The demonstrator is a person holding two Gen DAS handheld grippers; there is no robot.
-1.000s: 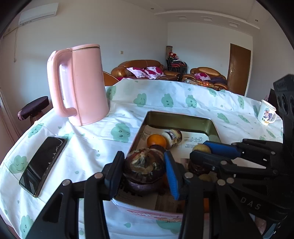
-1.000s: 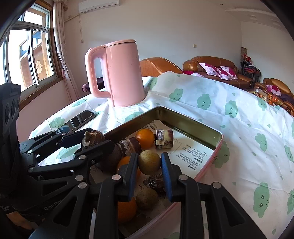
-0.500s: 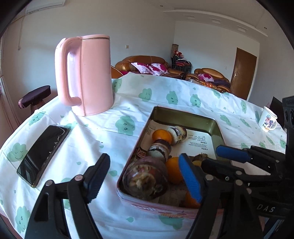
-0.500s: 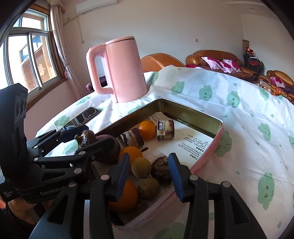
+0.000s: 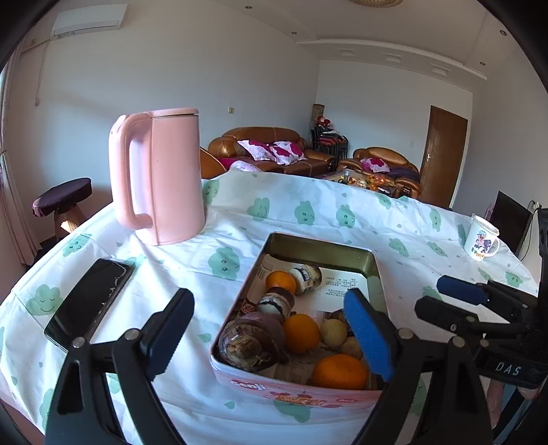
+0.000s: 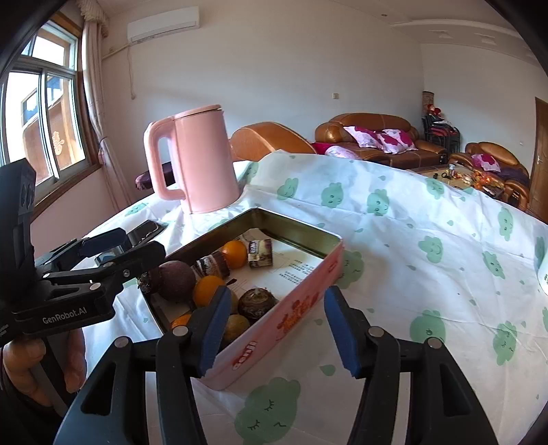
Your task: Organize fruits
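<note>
Fruits lie gathered in the rectangular tin (image 5: 371,260), which rests on the tabletop (image 5: 308,212) close in front of both cameras. Visible contents: three oranges (image 5: 300,332), a large dark purple fruit (image 5: 251,340), several small yellowish and brown fruits (image 5: 333,331), and two or three short wrapped cylindrical items (image 5: 306,278) toward the middle. The far half of the tin shows only a printed paper liner (image 5: 342,285).

The left hand-held gripper (image 5: 270,337) stands wide, empty; its jaws have just been opening, and they straddle the near left corner of the tin with no pad pressing on anything. The right hand-held gripper (image 6: 274,328) stands partly open, empty; its jaws have also just been opening, one pad over the fruit inside the tin, the other outside the pink side wall.

Progress, as a judgement: no fruit is visible loose on the cloth, so collection appears complete or nearly so. Remaining work, if any, is likely limited to spreading the pile into the unoccupied far half.

Surface: a white tablecloth with green cloud-face prints, creased near the tin. On it stand a pink kettle (image 5: 164,174) beyond the tin, a dark phone (image 5: 89,304) to the left, and a printed mug (image 5: 481,239) at the far right. Room: leather sofas (image 6: 373,137), a wall air conditioner (image 6: 162,24), a window (image 6: 41,113), a brown door (image 5: 445,154).
</note>
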